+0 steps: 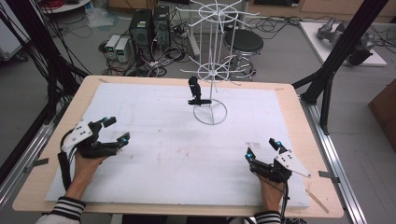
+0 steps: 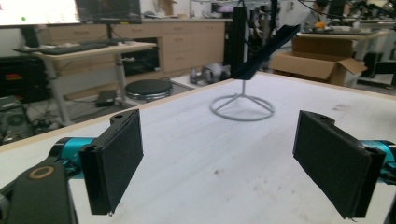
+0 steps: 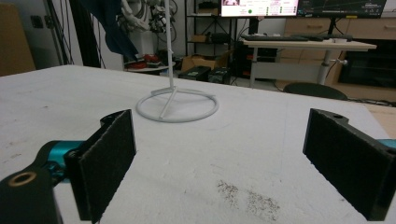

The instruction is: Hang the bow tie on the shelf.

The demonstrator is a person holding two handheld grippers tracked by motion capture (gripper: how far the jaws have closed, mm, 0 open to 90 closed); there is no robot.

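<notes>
Both grippers — left gripper [image 1: 116,129], right gripper [image 1: 262,149] — sit with jaws wide apart, holding nothing. That dark cloth [image 1: 194,89] on the white rack [image 1: 210,70] looks light and floppy — I'd pinch its hanging end

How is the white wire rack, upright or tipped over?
Upright. The white wire rack rests on its ring base flat on the white board, its pole rising vertically; a dark object hangs from it.

White wire rack [image 1: 211,70] — dark cloth [image 1: 195,91]; black jaws, black-white striped sleeves [image 1: 67,207].
</notes>
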